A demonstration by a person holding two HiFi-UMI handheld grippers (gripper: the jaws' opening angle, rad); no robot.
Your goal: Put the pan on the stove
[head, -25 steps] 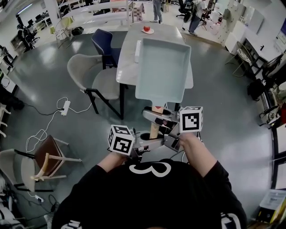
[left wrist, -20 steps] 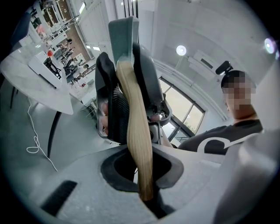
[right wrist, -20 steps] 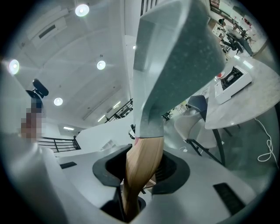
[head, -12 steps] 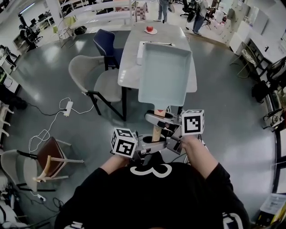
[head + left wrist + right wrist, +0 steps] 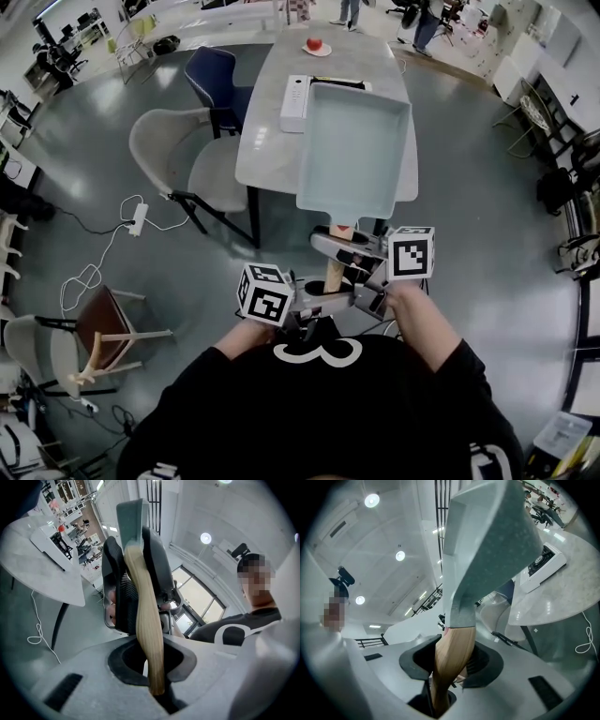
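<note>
Black shirt at the very bottom of the head view, and right in front of it both grippers are on the same wooden handle (image 5: pixel 333 273). The left gripper (image 5: pixel 151 670) has the butt end of it: its jaws are squeezed nearly together with the light wood pinched between them, and the stick runs straight up out of the gap. The right gripper (image 5: pixel 446 666) sits a bit further along, just beside the left one, jaws closed on the thicker part of the handle right under where it meets the metal. Both point roughly level and at each other, with the handle between them. Past that is the pan (image 5: pixel 352 150) itself, a pale blue-green rectangular thing with raised sides, empty, held up in the air over the near right end of the worktop (image 5: pixel 267 141). From the right gripper view you see its underside well above the surface, so it's not resting on anything. The stove (image 5: pixel 294 101), a white slab-type unit, lies on the worktop just beyond and left of the pan, and the pan's far edge hides part of it in the head view. At the far end sits a small plate with something red (image 5: pixel 314 45) on it. A beige chair (image 5: pixel 173 155) and a blue chair (image 5: pixel 214 80) stand along the left side, with a power strip (image 5: pixel 138 221) on the grey floor.
</note>
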